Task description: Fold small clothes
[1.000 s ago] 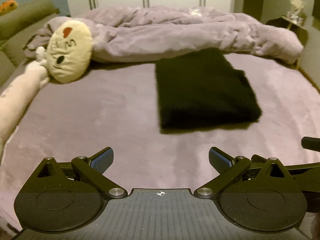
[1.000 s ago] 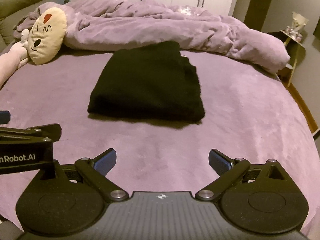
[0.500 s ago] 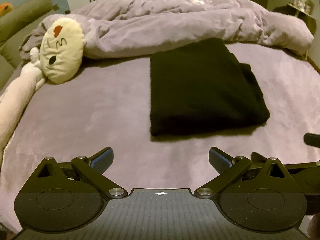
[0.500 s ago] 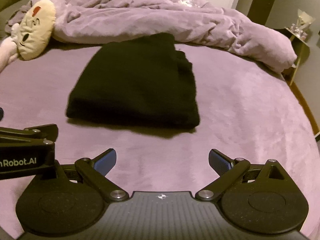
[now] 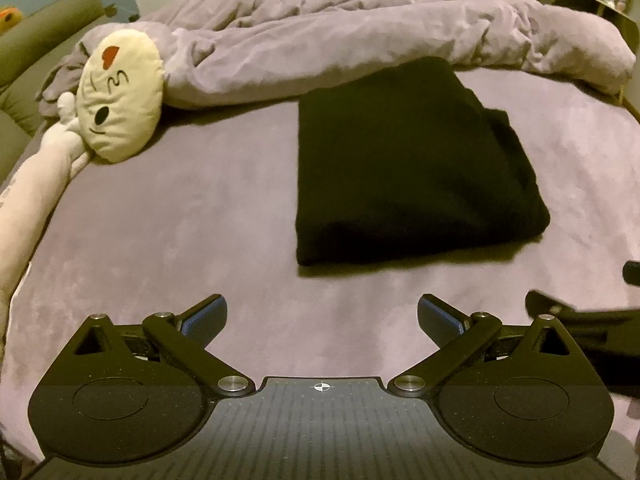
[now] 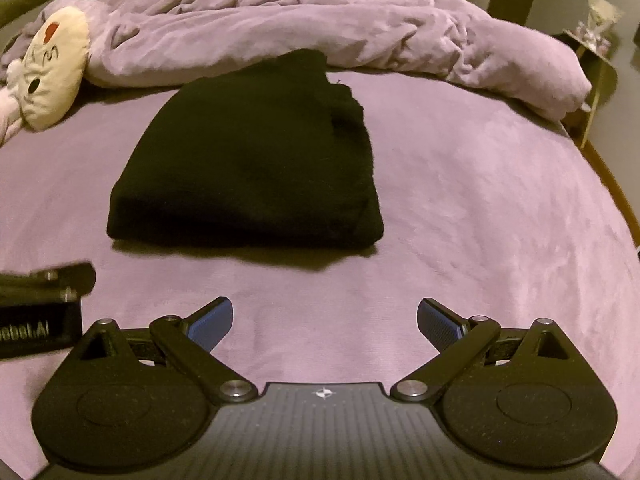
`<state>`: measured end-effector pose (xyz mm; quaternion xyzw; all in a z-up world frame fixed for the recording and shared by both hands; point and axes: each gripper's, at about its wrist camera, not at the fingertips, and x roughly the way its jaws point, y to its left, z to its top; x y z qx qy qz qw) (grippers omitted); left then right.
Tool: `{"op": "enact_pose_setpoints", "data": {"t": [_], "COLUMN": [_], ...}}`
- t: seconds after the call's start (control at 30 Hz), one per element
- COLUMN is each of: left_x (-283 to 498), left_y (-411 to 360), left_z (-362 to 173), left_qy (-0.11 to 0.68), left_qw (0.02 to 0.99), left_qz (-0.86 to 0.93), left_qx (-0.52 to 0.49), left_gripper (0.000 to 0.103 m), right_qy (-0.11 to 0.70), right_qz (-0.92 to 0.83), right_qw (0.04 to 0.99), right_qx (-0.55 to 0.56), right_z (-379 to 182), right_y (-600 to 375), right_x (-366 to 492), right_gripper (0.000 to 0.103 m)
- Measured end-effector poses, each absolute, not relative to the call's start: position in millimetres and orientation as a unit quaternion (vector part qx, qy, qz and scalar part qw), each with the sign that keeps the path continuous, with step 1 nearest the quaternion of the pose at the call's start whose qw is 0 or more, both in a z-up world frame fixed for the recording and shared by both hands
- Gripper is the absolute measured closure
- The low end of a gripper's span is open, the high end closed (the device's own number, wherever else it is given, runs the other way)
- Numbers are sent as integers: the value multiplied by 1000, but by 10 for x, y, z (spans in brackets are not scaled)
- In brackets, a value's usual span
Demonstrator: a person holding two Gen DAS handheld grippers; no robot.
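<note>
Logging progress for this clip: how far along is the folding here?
Done, it seems: the black garment lies as a squared, layered stack on the purple bed. In hand: nothing; left tongs and right tongs are open, short of it. Left: no unfolded clothes visible.

A black garment point(image 5: 412, 160) lies folded (a thick rectangle) flat on the bed.

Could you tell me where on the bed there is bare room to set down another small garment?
Free: the wide stretch of sheet between the plush pillow and the folded black garment; the strip between that garment and both open grippers; the sheet to its right. Crowded: the far side, where the bunched duvet touches the garment.
</note>
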<state>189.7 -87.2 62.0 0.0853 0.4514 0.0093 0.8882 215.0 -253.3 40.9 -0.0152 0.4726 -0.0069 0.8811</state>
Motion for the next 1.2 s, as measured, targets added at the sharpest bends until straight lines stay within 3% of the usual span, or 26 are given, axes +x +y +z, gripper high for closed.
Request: {"op": "enact_pose_setpoints", "data": {"t": [1.2], "left_x": [1908], "left_y": [-916], "left_z": [522], "left_qy": [469], "left_qw": [880], "left_qz": [4], "left_qx": [66], "left_gripper": [0], "right_qy": [471], "right_qz": [-1], "right_qw": [882], "right_qx": [5], "right_z": [373], "right_y": [-2651], "right_x": [2143], "right_gripper": [4]}}
